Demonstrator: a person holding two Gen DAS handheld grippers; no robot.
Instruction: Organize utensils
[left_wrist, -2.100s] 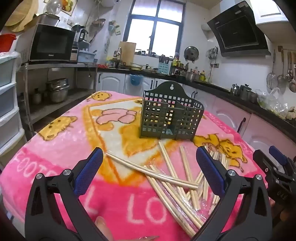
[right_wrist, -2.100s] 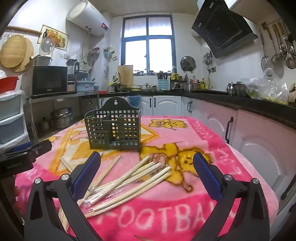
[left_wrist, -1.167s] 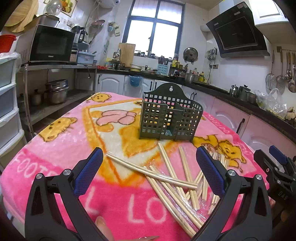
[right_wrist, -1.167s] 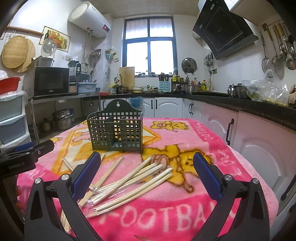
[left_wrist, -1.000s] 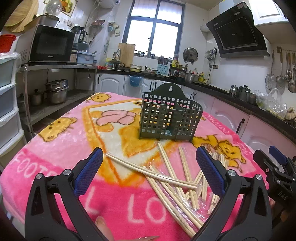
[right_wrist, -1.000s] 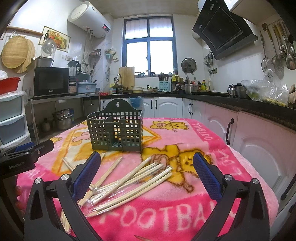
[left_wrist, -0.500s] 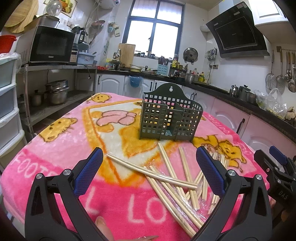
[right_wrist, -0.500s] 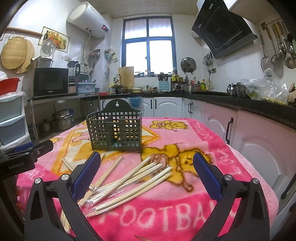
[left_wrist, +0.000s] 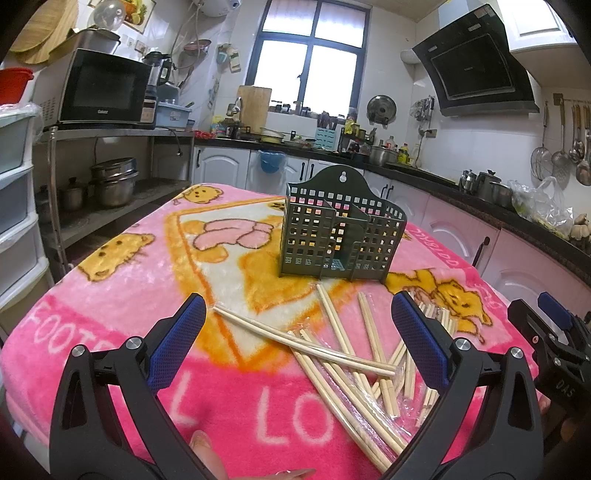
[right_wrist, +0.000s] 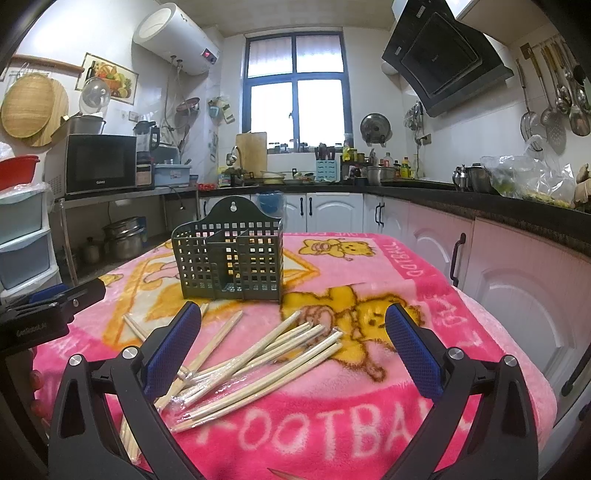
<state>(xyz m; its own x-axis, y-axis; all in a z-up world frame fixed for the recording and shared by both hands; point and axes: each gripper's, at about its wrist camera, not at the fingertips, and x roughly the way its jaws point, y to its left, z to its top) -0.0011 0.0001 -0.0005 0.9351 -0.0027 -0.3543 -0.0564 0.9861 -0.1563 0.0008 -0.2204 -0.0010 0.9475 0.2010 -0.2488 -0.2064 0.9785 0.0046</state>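
Pink plush blanket (left_wrist: 122, 280), printed with yellow bears and white lettering, covers the whole table in the middle of a kitchen, with white cabinets (right_wrist: 332, 212) and a dark counter running along the far and right walls. Toward the far side of the blanket stands a dark green perforated utensil holder (left_wrist: 341, 238), upright, its high back plate with a hanging hole on the far side and dividers splitting it into compartments that look bare of utensils. Near of the holder, a loose heap of pale wooden chopsticks (left_wrist: 354, 354) lies flat on the blanket, crossing one another at odd angles, some of them on or in a clear plastic wrapper (right_wrist: 207, 387); the nearest ends of the farthest sticks stop just short of the holder's base. The left gripper (left_wrist: 295, 341) hangs low over the near edge with its blue-padded fingers spread wide and nothing between them, the heap lying mostly to its right. The right gripper (right_wrist: 291, 345) is likewise spread wide and empty, poised above the pile
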